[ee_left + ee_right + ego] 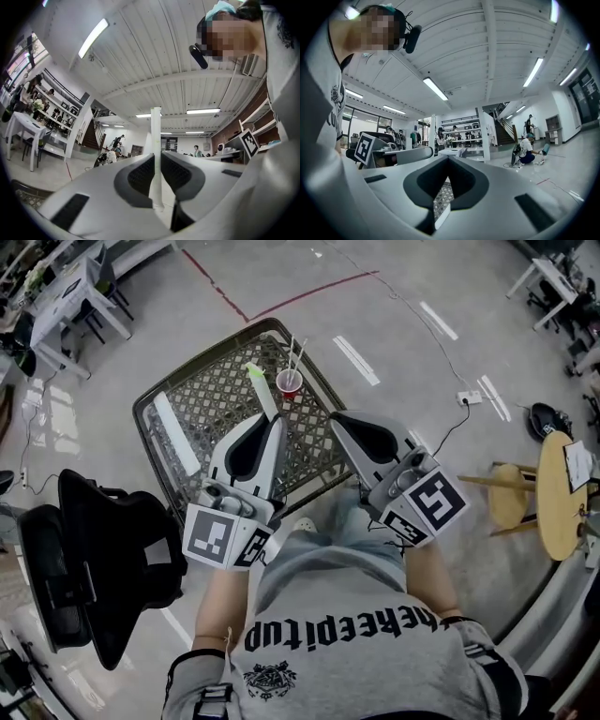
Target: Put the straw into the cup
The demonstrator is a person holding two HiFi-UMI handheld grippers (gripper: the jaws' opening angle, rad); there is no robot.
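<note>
- On the mesh table (150, 409) stands a red cup (290, 382) with two thin straws (296, 352) in it.
- Above the table, the left gripper (274, 420) has its jaws pinching a pale straw (262, 388). The straw's free end is near the cup, not touching it.
- Alongside, the right gripper (337, 420) has its jaws pressed together on nothing.

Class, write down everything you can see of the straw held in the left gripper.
The straw is a slim, straight, white stick, paper-like and matt. The left gripper has its jaws shut on its lower part; the rest points out beyond them. In the head view its far end looks pale green, over the mesh table, left of the red cup, not in it. Only the jaws touch it.
</note>
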